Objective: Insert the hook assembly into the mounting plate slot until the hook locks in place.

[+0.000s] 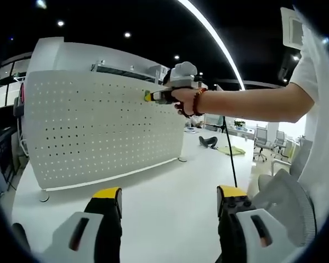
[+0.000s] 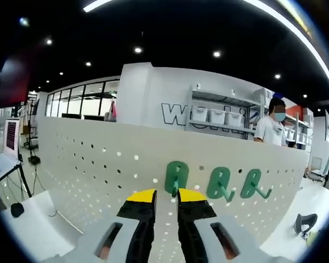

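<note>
A white pegboard (image 1: 98, 126) stands upright on a white table (image 1: 170, 192). Close up, the pegboard (image 2: 98, 159) carries three green hooks: one (image 2: 175, 176) right at my jaw tips and two more (image 2: 219, 183) (image 2: 254, 184) to its right. My right gripper (image 2: 166, 196) has its yellow-tipped jaws nearly together around the lower part of the leftmost hook, which they hide. A person's hand holds that right gripper (image 1: 149, 97) against the board's upper right. My left gripper (image 1: 170, 194) hangs open over the table, well back from the board.
A person's bare arm (image 1: 247, 104) and white shirt cross the right side. Office chairs (image 1: 261, 143) and a stand pole (image 1: 229, 153) lie beyond the table. Behind the board are shelves with bins (image 2: 216, 115) and a standing person (image 2: 273, 129).
</note>
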The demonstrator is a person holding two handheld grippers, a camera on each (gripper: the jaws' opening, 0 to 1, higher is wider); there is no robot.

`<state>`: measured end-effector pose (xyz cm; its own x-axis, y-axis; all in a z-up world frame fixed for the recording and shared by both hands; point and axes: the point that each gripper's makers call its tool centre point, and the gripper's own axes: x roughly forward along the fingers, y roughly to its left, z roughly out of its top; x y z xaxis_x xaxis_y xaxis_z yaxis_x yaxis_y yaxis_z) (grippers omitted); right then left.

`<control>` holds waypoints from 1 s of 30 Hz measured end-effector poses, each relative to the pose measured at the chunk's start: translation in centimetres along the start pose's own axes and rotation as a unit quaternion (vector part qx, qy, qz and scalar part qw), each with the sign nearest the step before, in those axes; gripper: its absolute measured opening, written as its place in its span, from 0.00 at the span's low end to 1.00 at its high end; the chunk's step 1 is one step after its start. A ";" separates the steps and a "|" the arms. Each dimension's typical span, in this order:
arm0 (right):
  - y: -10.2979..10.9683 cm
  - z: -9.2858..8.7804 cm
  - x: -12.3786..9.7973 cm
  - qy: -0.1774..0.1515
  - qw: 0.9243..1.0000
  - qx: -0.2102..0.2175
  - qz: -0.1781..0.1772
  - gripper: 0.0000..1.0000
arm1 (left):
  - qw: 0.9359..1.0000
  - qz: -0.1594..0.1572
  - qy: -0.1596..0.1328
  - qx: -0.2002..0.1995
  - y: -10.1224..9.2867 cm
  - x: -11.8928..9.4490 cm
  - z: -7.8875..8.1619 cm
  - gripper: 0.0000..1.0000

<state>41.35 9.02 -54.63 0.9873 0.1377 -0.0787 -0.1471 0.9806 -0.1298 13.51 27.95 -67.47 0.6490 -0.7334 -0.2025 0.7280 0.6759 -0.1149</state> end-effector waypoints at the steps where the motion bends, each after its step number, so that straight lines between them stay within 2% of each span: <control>1: 0.0 -0.2 -0.1 0.003 1.000 0.000 -0.002 0.16 | 1.000 0.003 0.001 -0.001 0.1 0.0 -0.1 0.72; 5: 0.4 -0.2 -0.6 0.000 1.000 0.000 0.002 0.17 | 1.000 0.020 0.005 -0.006 0.9 0.0 -0.4 0.69; 7: 0.5 -0.2 -0.8 -0.002 1.000 -0.003 0.002 0.18 | 0.999 0.043 0.026 -0.005 1.9 -0.1 -1.3 0.66; 8: 0.5 -0.3 -1.1 -0.001 1.000 -0.003 0.002 0.18 | 0.998 0.043 0.036 -0.006 2.0 -0.2 -1.7 0.65; 18: 0.6 -1.0 -3.1 -0.006 1.000 0.014 0.005 0.18 | 0.996 0.067 0.058 -0.005 3.4 -0.3 -2.9 0.64; 30: 1.3 -4.5 -5.3 0.015 0.999 0.024 0.016 0.19 | 0.994 0.069 0.085 0.000 4.1 0.8 -4.2 0.62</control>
<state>35.70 8.99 -58.82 0.9800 0.1647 -0.1119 -0.1740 0.9815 -0.0797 16.16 30.43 -72.18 0.6957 -0.6105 -0.3785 0.6346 0.7693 -0.0744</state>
